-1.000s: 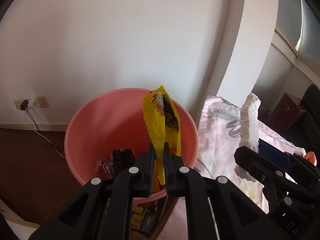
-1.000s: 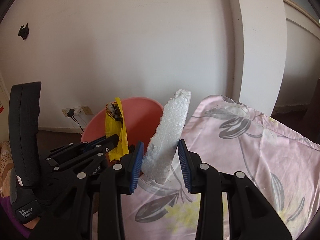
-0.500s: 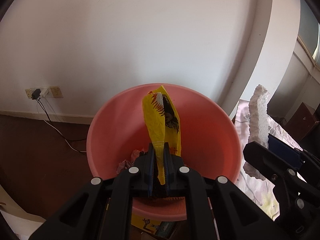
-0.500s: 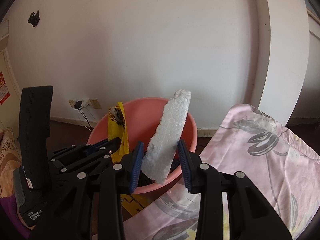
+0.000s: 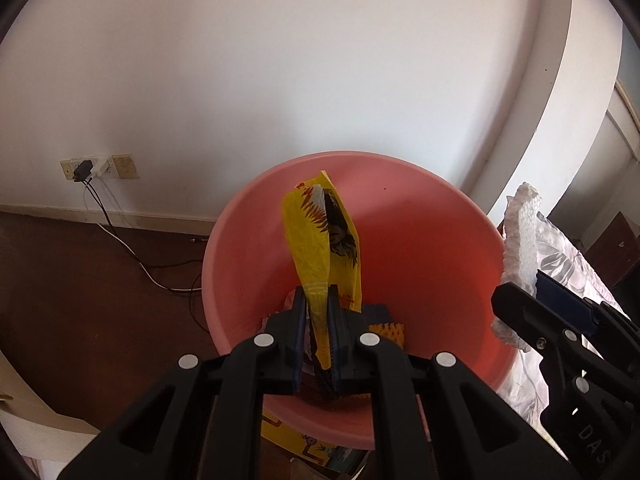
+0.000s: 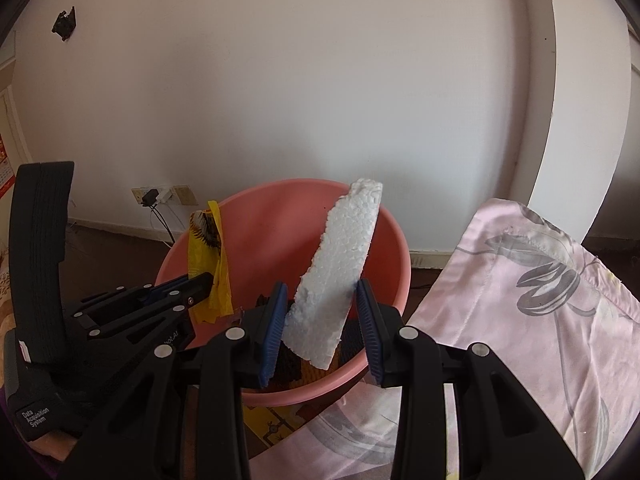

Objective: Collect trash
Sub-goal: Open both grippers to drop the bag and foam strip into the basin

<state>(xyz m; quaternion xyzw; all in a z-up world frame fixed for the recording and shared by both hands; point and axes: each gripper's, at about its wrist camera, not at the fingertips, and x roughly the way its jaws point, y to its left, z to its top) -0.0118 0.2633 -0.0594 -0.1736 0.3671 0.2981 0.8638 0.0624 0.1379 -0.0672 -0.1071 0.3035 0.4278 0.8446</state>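
My left gripper (image 5: 316,340) is shut on a yellow plastic wrapper (image 5: 324,240) and holds it upright over the pink plastic basin (image 5: 440,208). My right gripper (image 6: 320,324) is shut on a white styrofoam slab (image 6: 340,272), held tilted above the basin (image 6: 272,224). The wrapper (image 6: 208,256) and the left gripper (image 6: 176,300) also show in the right wrist view; the slab (image 5: 520,248) and right gripper show at the right of the left wrist view. Dark and orange scraps (image 5: 384,322) lie in the basin's bottom.
The basin stands on a dark brown floor (image 5: 80,280) near a white wall with sockets and cables (image 5: 100,168). A pink floral cloth (image 6: 540,300) lies to the right. A yellow printed sheet (image 5: 316,448) lies under the basin's near edge.
Both grippers have moved left and forward with their loads, from over the floral cloth to over the basin. The basin now fills the middle of both views.
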